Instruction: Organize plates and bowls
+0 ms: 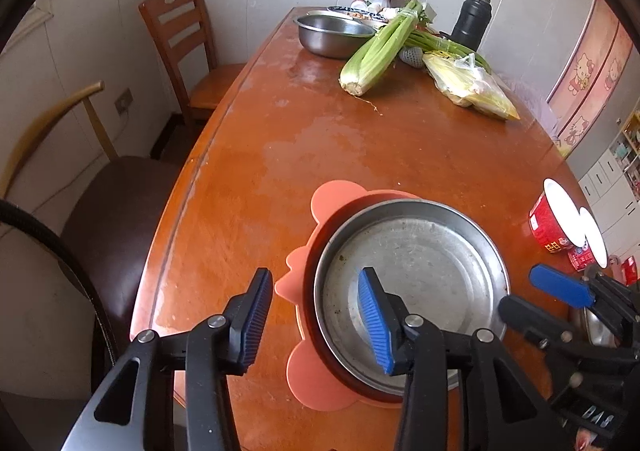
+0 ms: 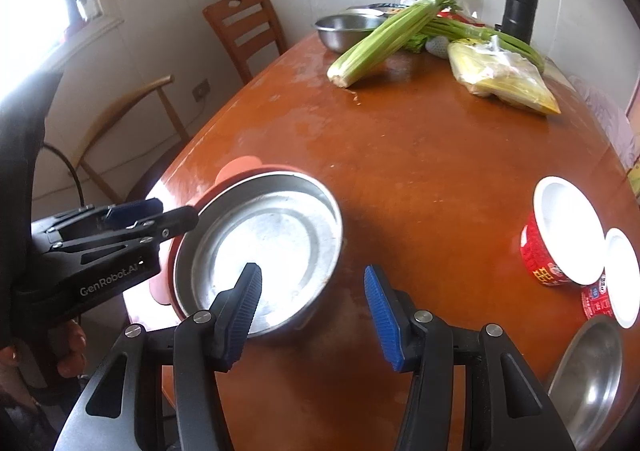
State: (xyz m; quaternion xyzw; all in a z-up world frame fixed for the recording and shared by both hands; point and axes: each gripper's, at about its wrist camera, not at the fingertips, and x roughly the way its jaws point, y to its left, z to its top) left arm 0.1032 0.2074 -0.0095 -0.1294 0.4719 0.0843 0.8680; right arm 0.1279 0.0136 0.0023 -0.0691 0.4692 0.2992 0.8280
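Note:
A shallow steel plate point(image 1: 416, 271) rests on an orange flower-shaped mat point(image 1: 316, 383) on the wooden table; it also shows in the right wrist view point(image 2: 272, 239). My left gripper point(image 1: 316, 319) is open, its jaws astride the plate's near left rim. My right gripper point(image 2: 314, 315) is open and empty above the plate's near right rim. A red bowl with white inside point(image 2: 560, 239), a smaller red bowl point(image 2: 616, 283) and a steel bowl point(image 2: 592, 375) stand to the right.
At the far end lie celery point(image 1: 380, 47), a bagged corn cob point(image 1: 468, 87), a large steel basin point(image 1: 334, 33), plates behind it and a black flask point(image 1: 472, 21). Two chairs point(image 1: 188, 51) stand along the table's left edge.

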